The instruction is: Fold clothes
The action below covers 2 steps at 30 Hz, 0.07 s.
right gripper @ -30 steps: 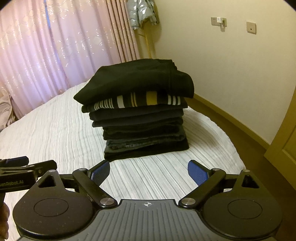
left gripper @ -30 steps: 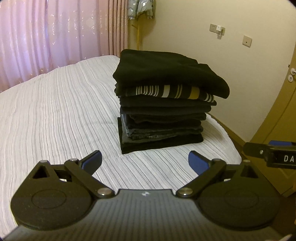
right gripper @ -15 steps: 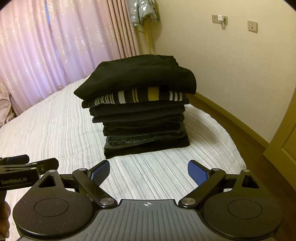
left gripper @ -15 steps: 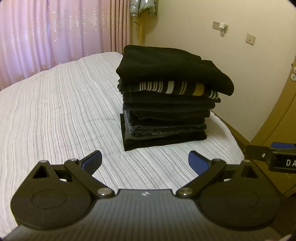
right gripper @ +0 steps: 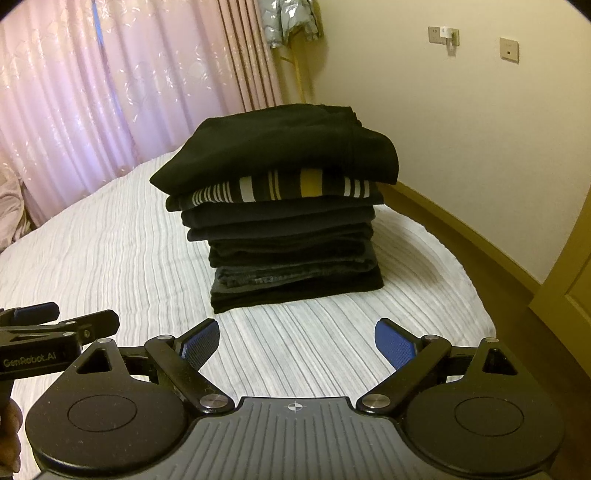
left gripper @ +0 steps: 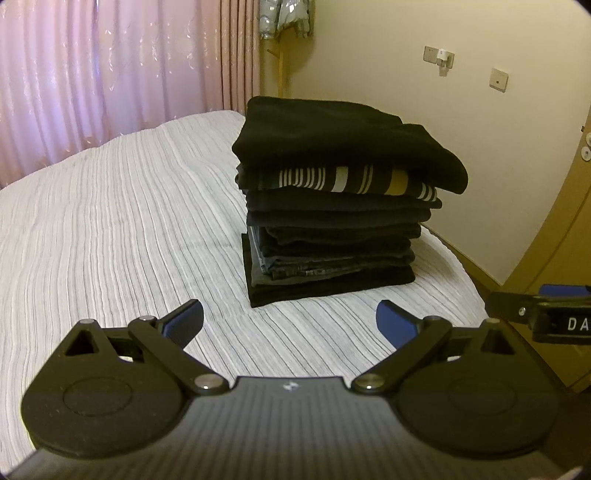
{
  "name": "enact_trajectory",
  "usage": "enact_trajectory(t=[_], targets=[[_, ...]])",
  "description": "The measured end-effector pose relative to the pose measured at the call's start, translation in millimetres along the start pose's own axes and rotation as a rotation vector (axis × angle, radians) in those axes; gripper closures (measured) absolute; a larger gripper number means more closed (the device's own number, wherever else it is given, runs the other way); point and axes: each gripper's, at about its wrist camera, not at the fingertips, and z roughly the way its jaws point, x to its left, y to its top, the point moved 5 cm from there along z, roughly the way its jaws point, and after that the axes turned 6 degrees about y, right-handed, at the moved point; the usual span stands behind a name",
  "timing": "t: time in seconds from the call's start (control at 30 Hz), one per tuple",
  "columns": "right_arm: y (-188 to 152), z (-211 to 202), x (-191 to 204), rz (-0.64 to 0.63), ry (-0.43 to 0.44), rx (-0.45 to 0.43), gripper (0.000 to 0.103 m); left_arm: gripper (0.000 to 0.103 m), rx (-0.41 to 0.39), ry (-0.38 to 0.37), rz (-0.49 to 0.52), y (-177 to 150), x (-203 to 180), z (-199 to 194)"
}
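A tall stack of folded dark clothes (left gripper: 332, 206) (right gripper: 288, 221) stands on the striped white bed (left gripper: 110, 229) (right gripper: 110, 258), near its far right corner. A black garment tops it, with a striped black, white and yellow one (left gripper: 354, 181) (right gripper: 280, 188) just beneath. My left gripper (left gripper: 290, 319) hangs open in front of the stack, holding nothing. Open and likewise holding nothing, my right gripper (right gripper: 297, 341) is short of the stack; its side shows at the right edge of the left wrist view (left gripper: 546, 314). The left gripper's side (right gripper: 48, 332) appears at the left of the right wrist view.
Pink curtains (left gripper: 110, 74) (right gripper: 110, 92) hang behind the bed. A cream wall with switches (left gripper: 496, 79) runs along the right, with a wooden door (left gripper: 569, 221) (right gripper: 576, 273) at the far right. A silver jacket (left gripper: 286, 16) hangs on a stand in the corner.
Both views have shifted slightly, so the stack sits a little higher and farther right. Both grippers stay open and empty; the stack has not moved.
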Motion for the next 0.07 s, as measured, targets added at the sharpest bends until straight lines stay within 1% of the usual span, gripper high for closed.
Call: enact_trajectory(t=[0.07], targets=[[0.2, 0.3, -0.7, 0.001, 0.0, -0.001, 0.009, 0.004, -0.002, 0.001, 0.0, 0.1, -0.9, 0.0]])
